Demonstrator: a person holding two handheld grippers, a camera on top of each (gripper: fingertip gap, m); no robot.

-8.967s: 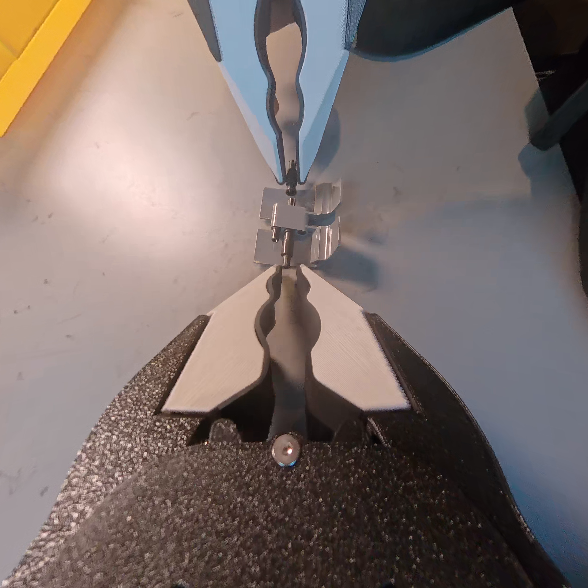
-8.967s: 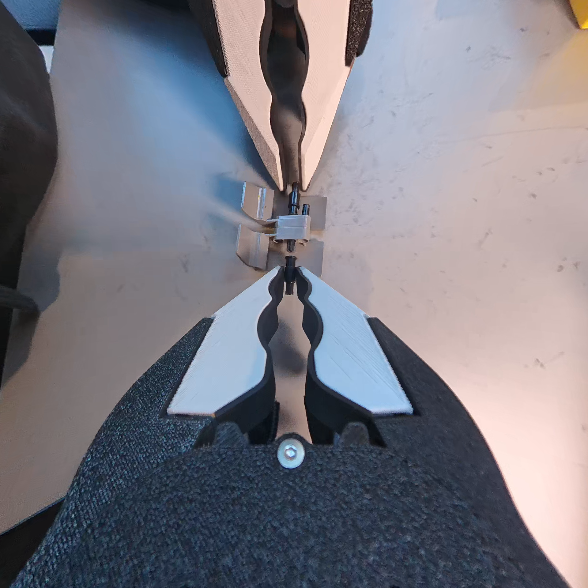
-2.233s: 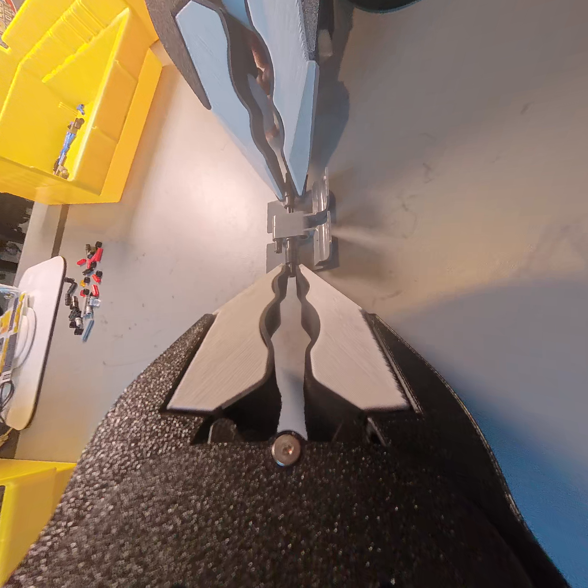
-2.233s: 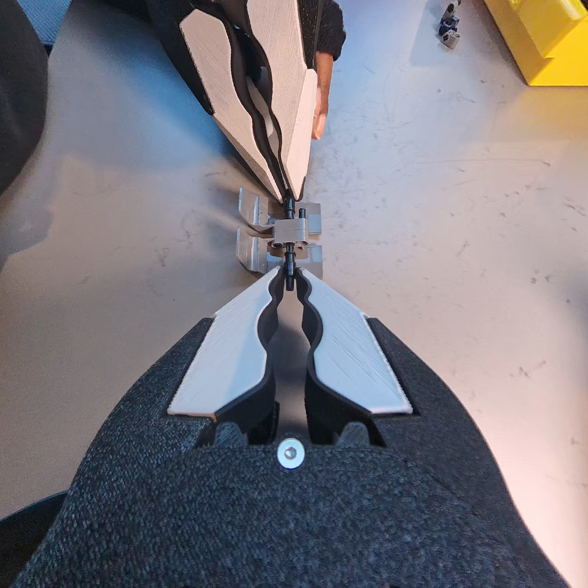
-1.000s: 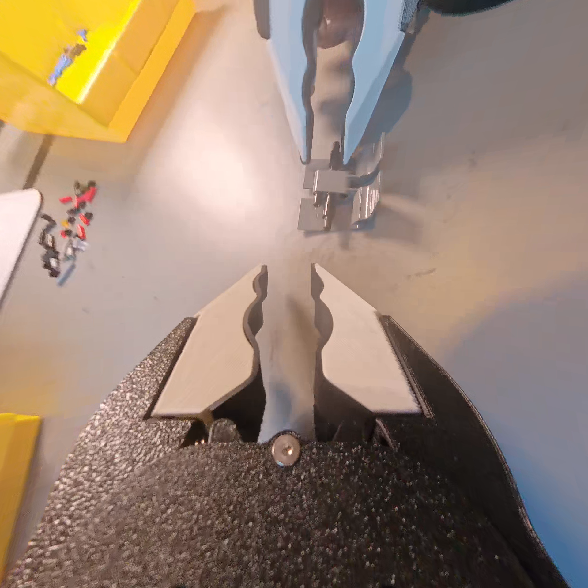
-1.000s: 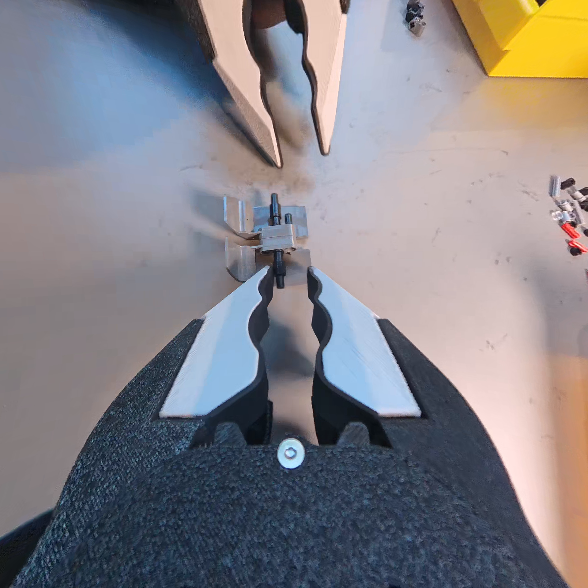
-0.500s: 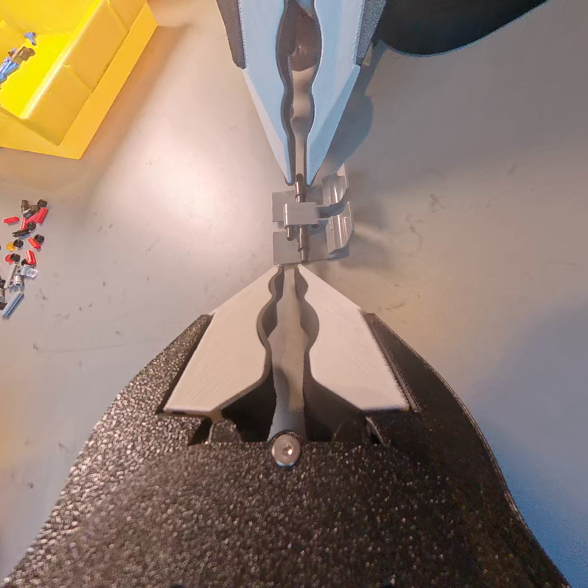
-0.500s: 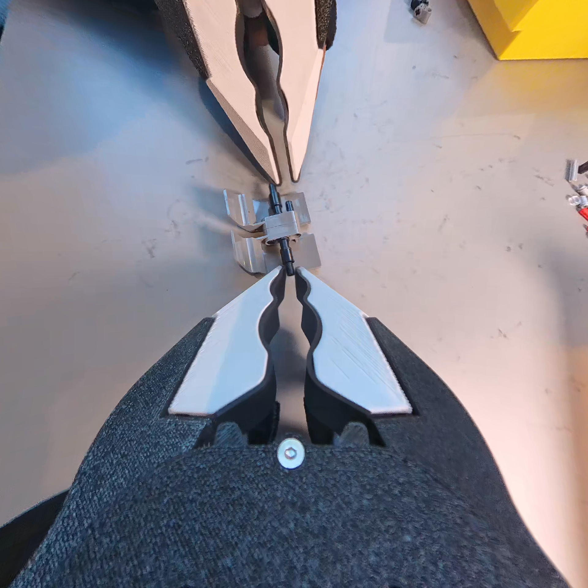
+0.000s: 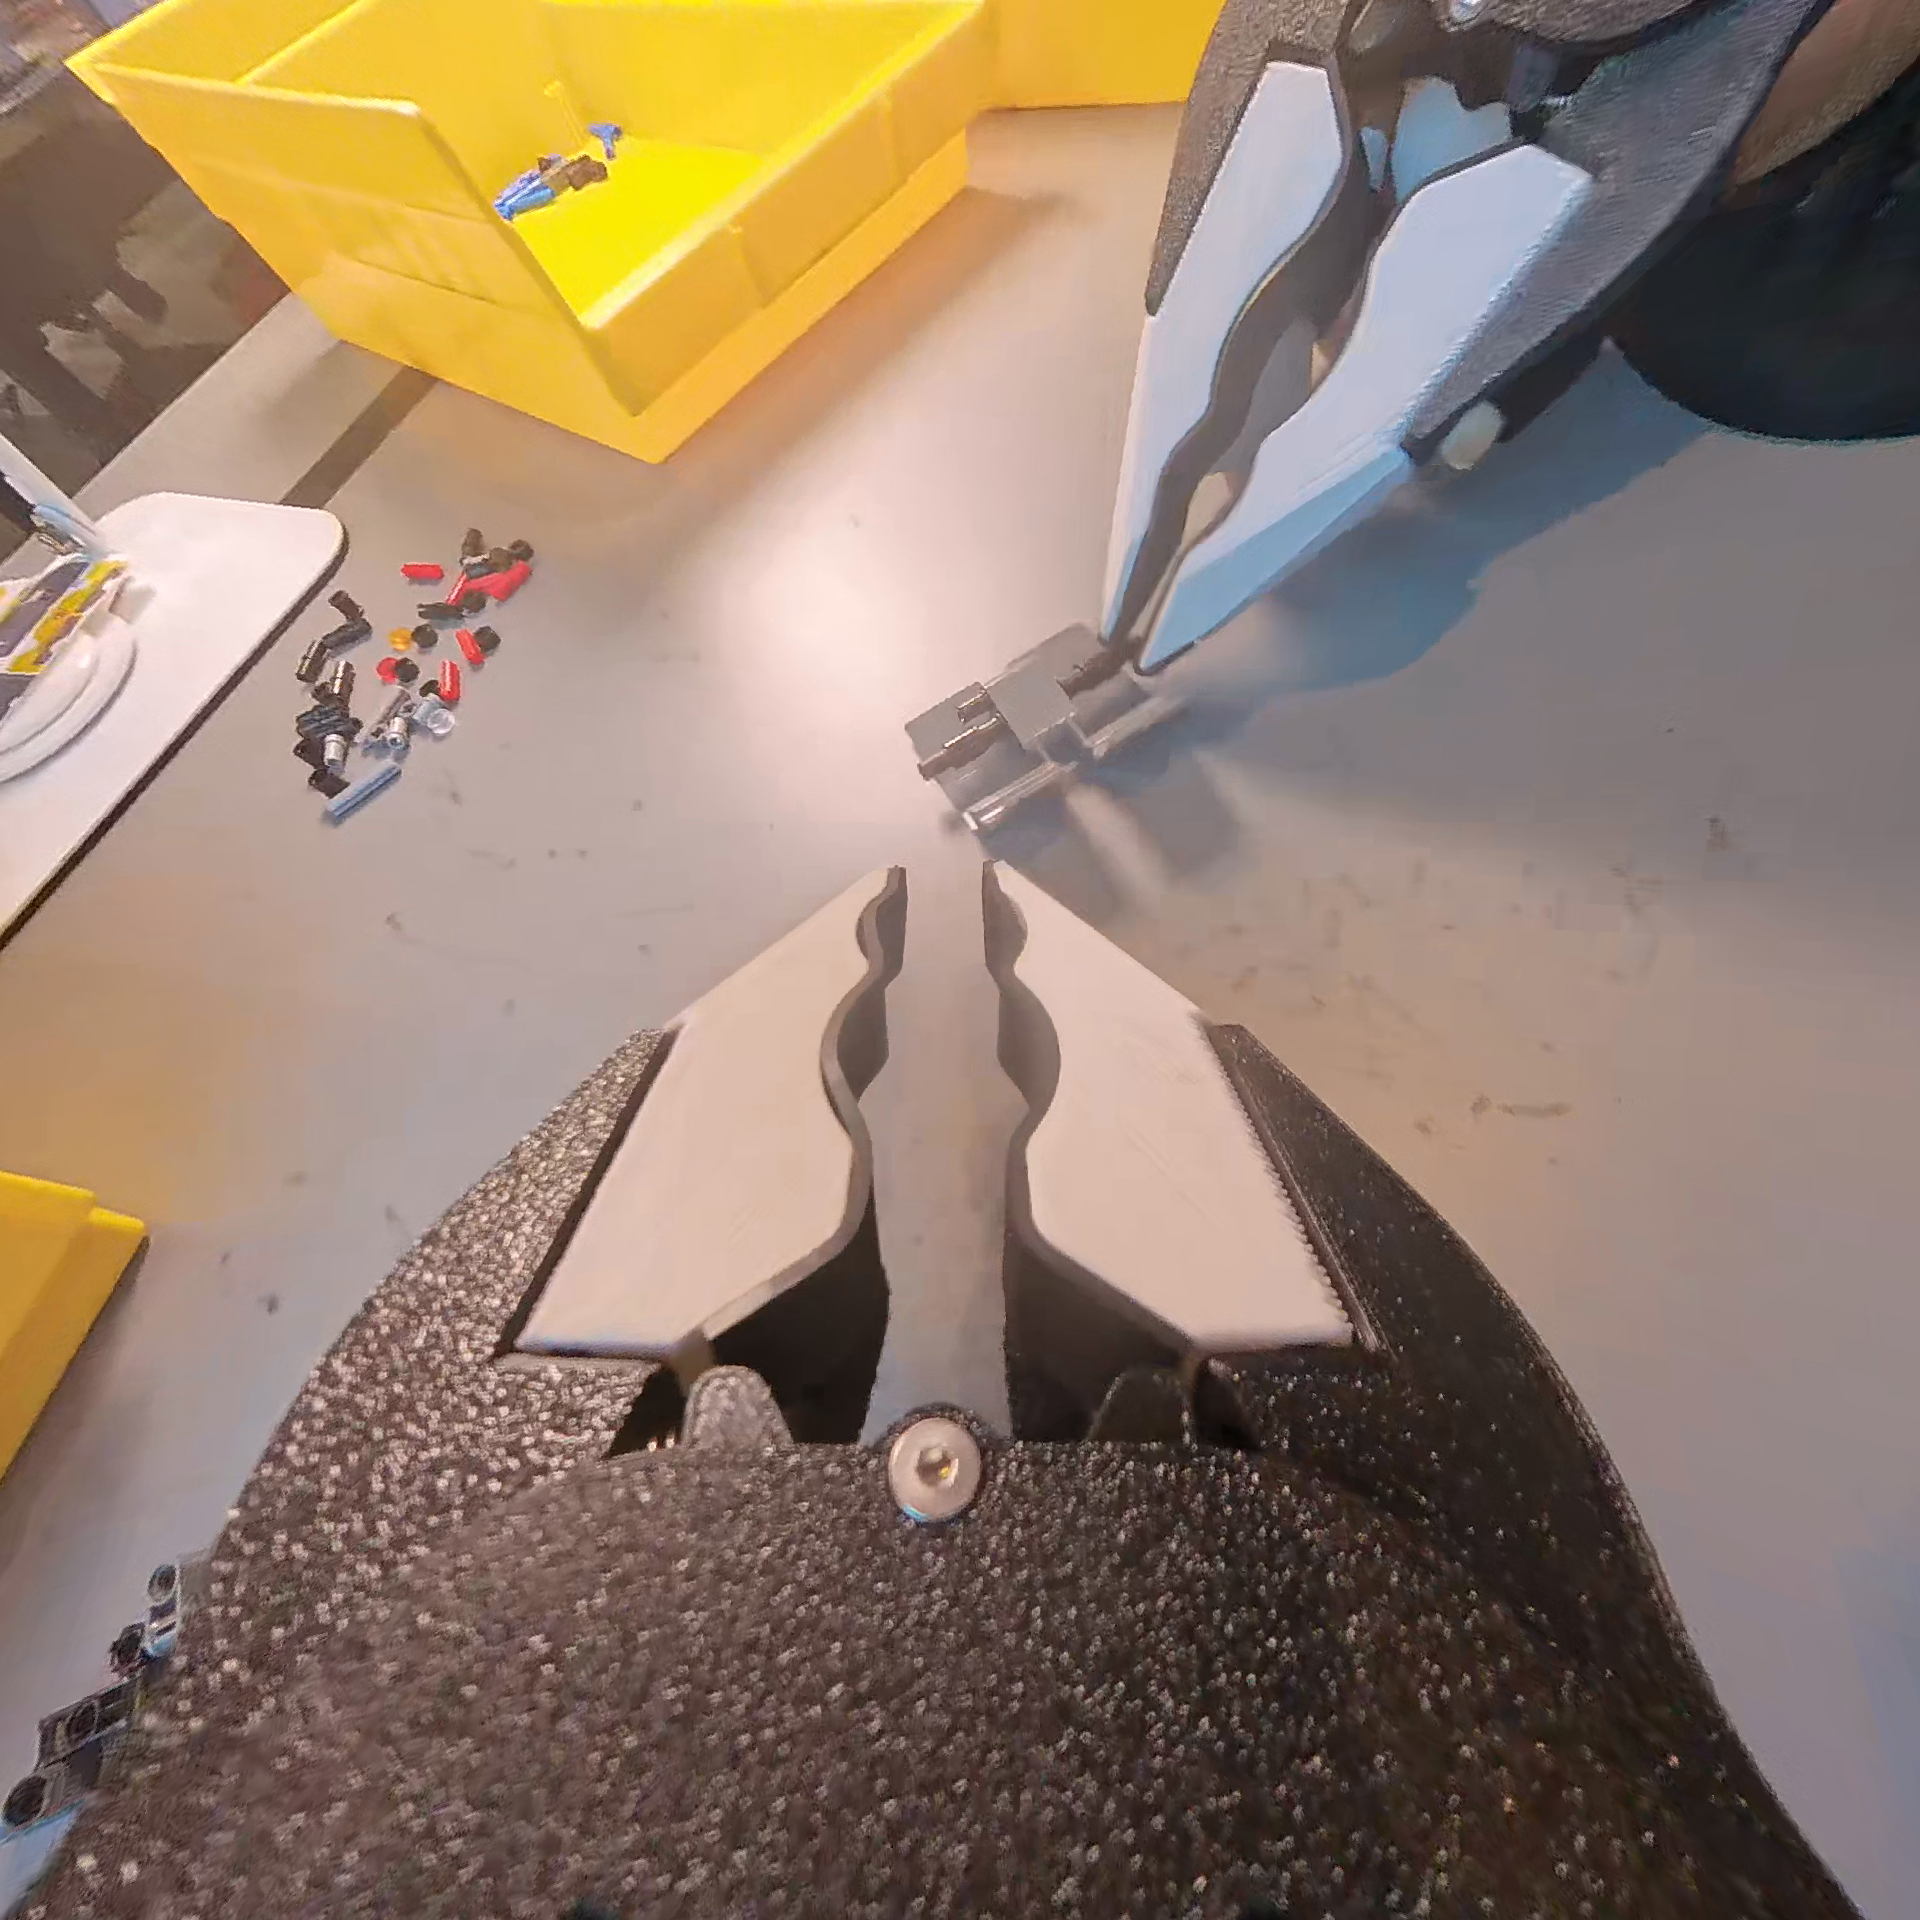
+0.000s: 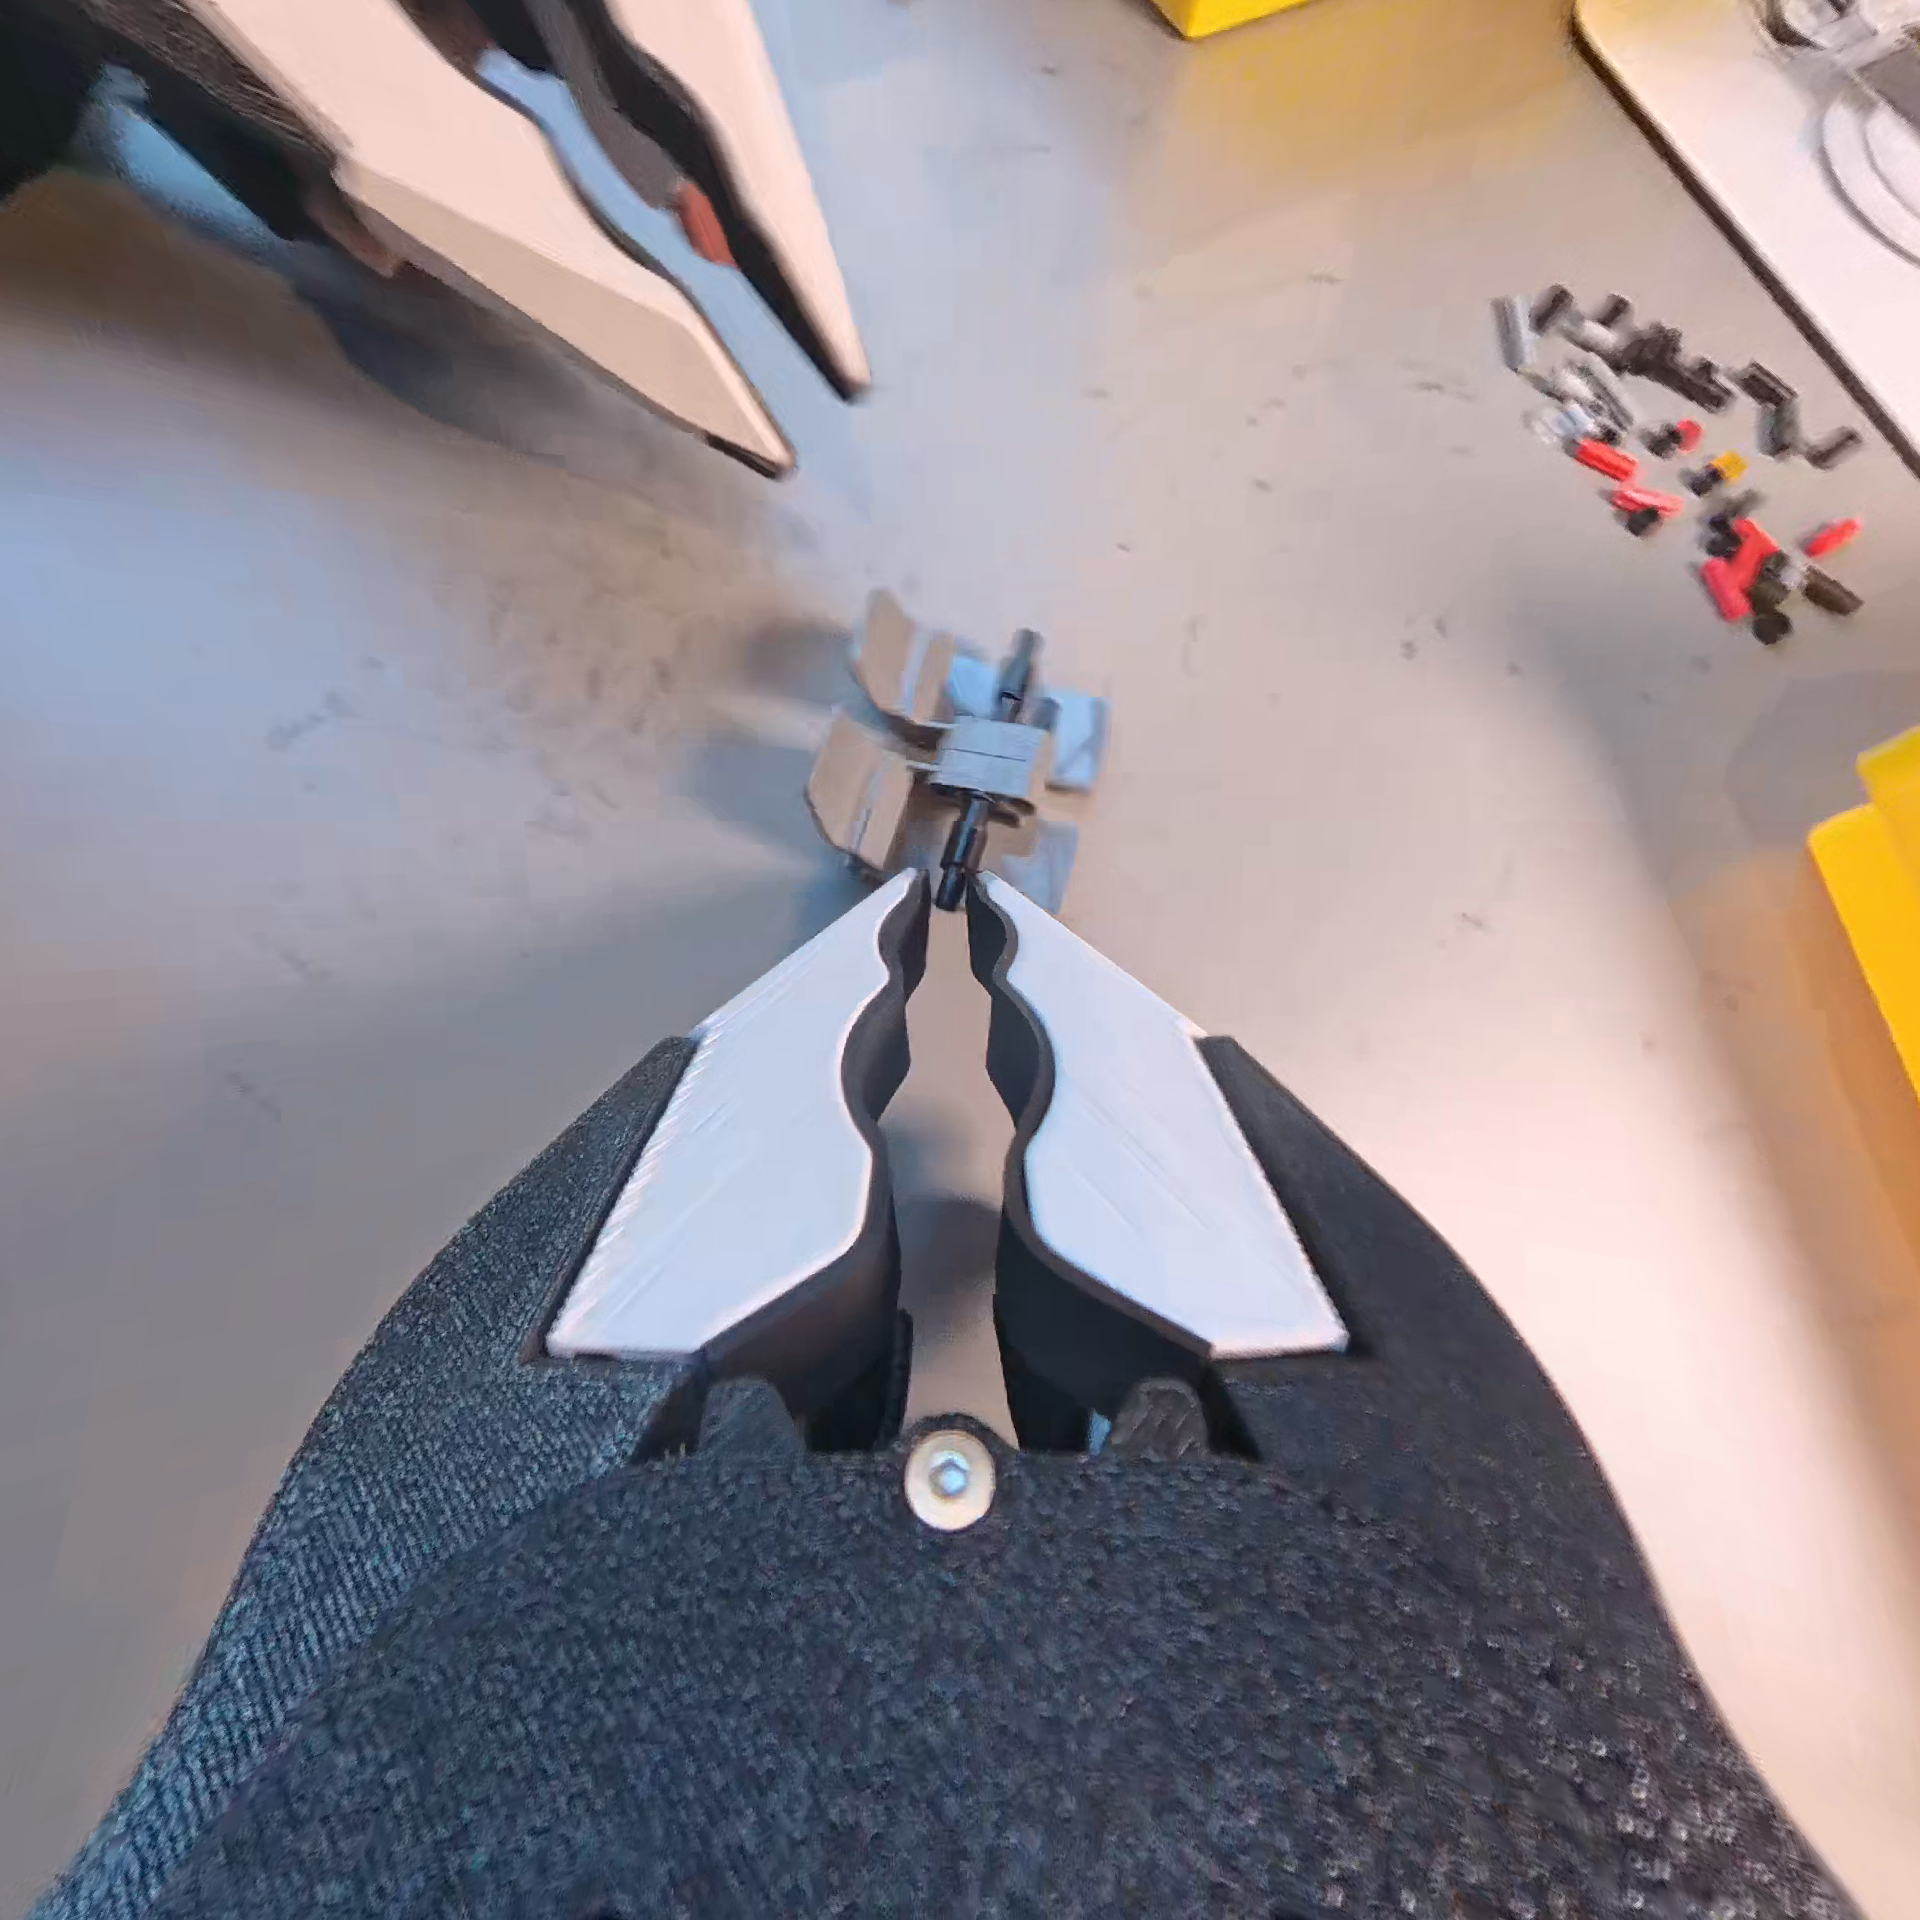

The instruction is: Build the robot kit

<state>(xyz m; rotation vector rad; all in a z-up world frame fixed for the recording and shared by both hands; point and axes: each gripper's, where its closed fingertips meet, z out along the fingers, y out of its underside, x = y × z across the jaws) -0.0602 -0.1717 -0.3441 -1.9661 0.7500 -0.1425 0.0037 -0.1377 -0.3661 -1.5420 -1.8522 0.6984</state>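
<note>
I've got a wide grey table (image 9: pixel 1455 935) under me, bare off to my right and near side. A yellow bin (image 9: pixel 623 208) closes off the far left corner in my left view, a white board (image 9: pixel 187 582) sits at the left edge, and another yellow edge (image 10: pixel 1870 935) crowds the right side of my right view. My left gripper (image 9: pixel 943 883) hangs above the table with its fingers slightly parted, nothing between them, just short of the small grey assembly (image 9: pixel 1023 717). My right gripper (image 10: pixel 948 883) has its fingertips pinched on the black pin (image 10: pixel 961 831) poking out of that assembly (image 10: pixel 977 769), which sits mid-table. Scattered red and black small parts (image 9: pixel 405 665) lie left of it, well apart.
</note>
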